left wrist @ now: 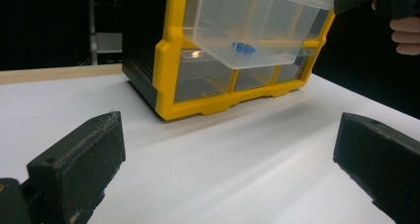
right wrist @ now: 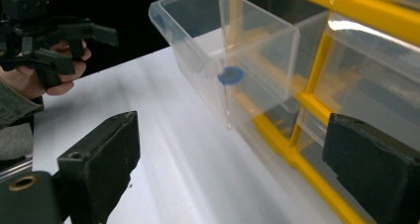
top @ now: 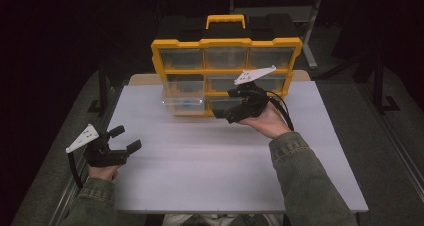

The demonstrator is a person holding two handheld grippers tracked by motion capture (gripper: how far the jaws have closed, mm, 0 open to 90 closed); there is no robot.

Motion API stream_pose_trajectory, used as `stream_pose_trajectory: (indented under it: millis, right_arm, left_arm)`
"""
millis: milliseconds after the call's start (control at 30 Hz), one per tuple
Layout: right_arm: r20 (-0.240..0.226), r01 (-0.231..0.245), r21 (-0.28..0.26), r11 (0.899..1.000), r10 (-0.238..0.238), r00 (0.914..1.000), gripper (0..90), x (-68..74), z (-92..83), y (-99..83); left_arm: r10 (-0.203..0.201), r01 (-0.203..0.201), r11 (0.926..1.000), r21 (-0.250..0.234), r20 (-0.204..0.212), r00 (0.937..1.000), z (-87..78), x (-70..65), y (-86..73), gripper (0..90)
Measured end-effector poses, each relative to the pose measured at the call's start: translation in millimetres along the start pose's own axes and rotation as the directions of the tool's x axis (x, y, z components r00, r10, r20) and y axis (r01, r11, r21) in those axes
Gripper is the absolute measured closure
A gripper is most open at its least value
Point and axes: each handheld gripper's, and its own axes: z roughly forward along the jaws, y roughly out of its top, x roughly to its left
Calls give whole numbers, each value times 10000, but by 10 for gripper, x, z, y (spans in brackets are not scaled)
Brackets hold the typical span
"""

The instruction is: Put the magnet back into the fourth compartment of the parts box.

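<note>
A clear plastic drawer stands pulled out of the left column of a yellow-framed drawer organizer, which stands upright at the far edge of the white tabletop, near its middle. The drawer is still seated in its slot and juts toward the person. A small blue piece lies on its floor; it shows through the clear wall in both gripper views. The other drawers of the organizer sit pushed in, and a yellow carrying handle rises from its black top.

The right hand-held gripper is held just in front of the organizer's lower row, beside the pulled-out drawer and to its right. Its jaws are spread apart with nothing between them; in its own view the drawer's corner lies in the gap ahead, not touched.

The left hand-held gripper is held over the tabletop near the left edge, well apart from the organizer. Its jaws are likewise spread wide and hold nothing.
</note>
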Motion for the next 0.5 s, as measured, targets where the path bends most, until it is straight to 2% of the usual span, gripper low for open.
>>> stream_pose_trajectory:
  millis: [500]
  right_arm:
    - [182,-399,-112,9991,401,9990,70,-76,-140,-307]
  left_arm:
    - [7,-7,10000,-3,-17,10000,8,-1,1,0]
